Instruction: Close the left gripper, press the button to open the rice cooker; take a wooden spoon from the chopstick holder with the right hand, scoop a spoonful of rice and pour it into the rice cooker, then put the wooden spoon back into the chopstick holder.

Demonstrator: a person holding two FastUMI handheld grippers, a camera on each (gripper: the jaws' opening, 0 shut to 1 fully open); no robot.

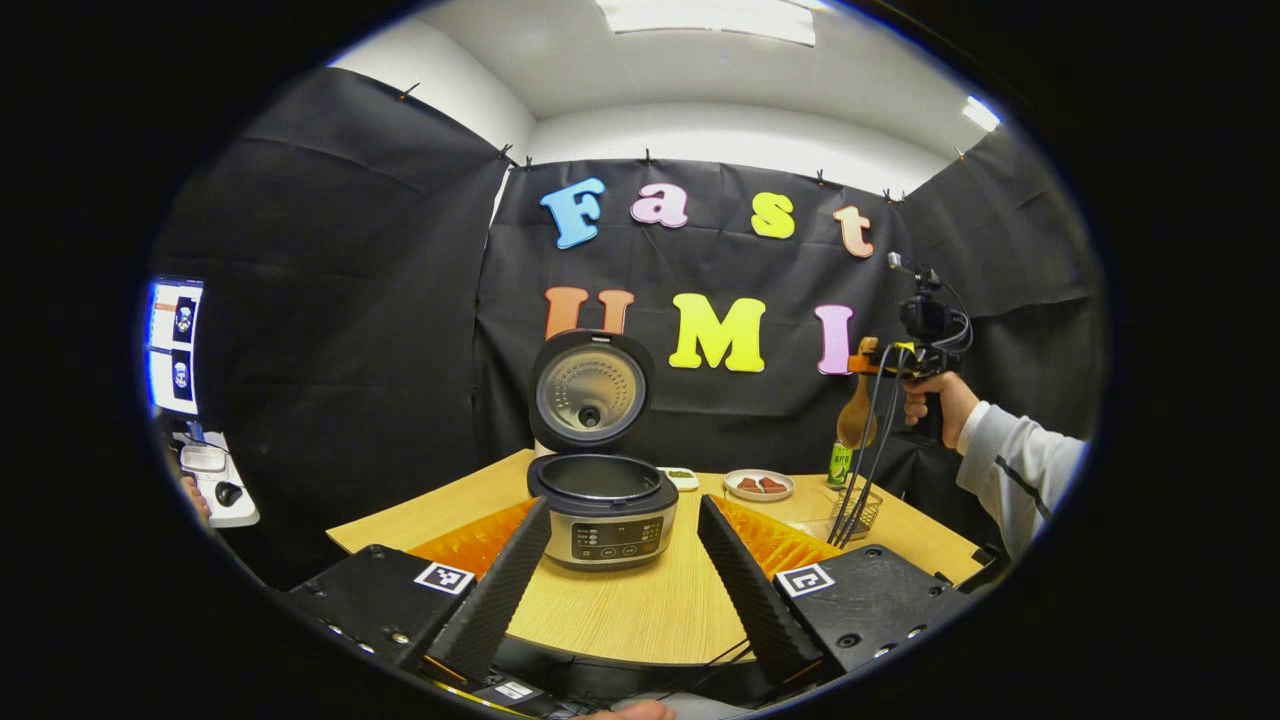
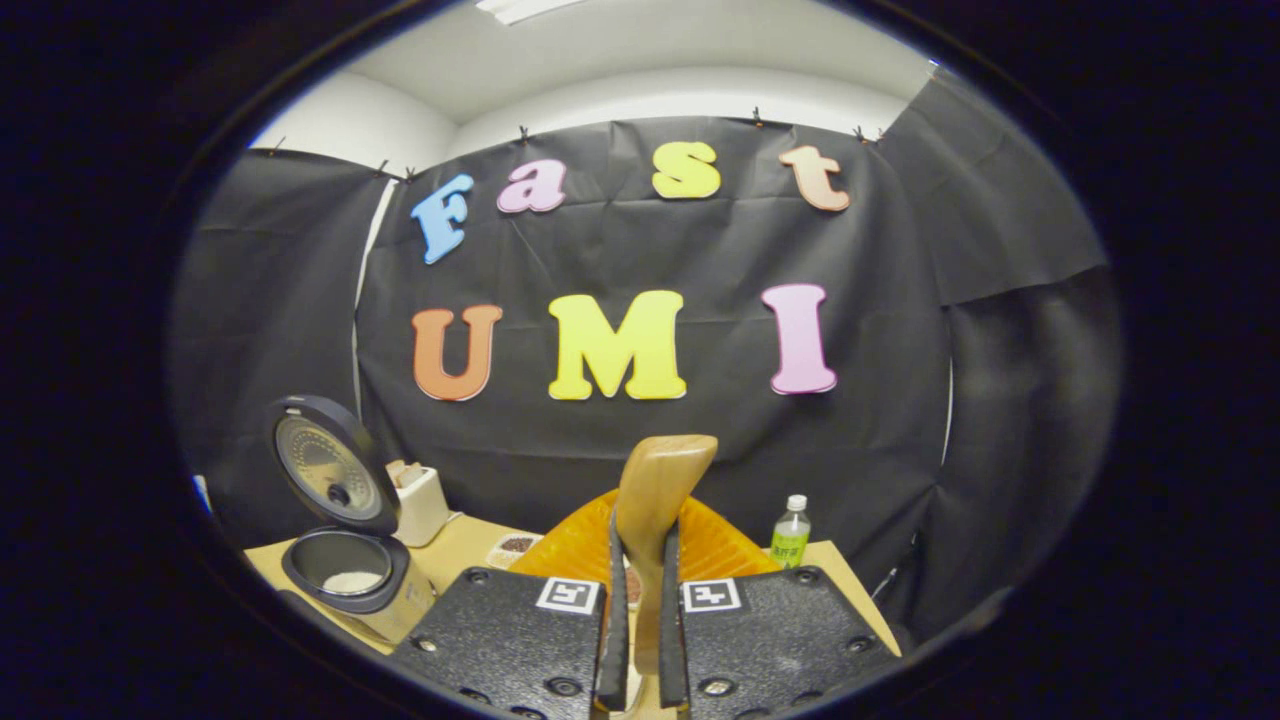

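The rice cooker [image 1: 605,515] stands on the wooden table [image 1: 640,610] with its lid [image 1: 590,390] raised. My left gripper [image 1: 622,505] is open in front of it, fingers wide apart and holding nothing. Farther right, a hand holds my right gripper [image 1: 900,362] in the air, with the wooden spoon [image 1: 858,412] hanging from it above the wire chopstick holder [image 1: 856,510]. In the right gripper view, my right gripper [image 2: 643,530] is shut on the wooden spoon [image 2: 658,475], which sticks up past the fingertips. The open rice cooker [image 2: 350,575] lies low at the left with something white in its pot.
A plate [image 1: 758,486] with brown pieces and a small dish [image 1: 682,478] sit behind the cooker. A green bottle [image 2: 790,532] stands near the table's far right edge. A white holder [image 2: 420,502] is behind the cooker. A desk with a mouse [image 1: 228,492] is at the left.
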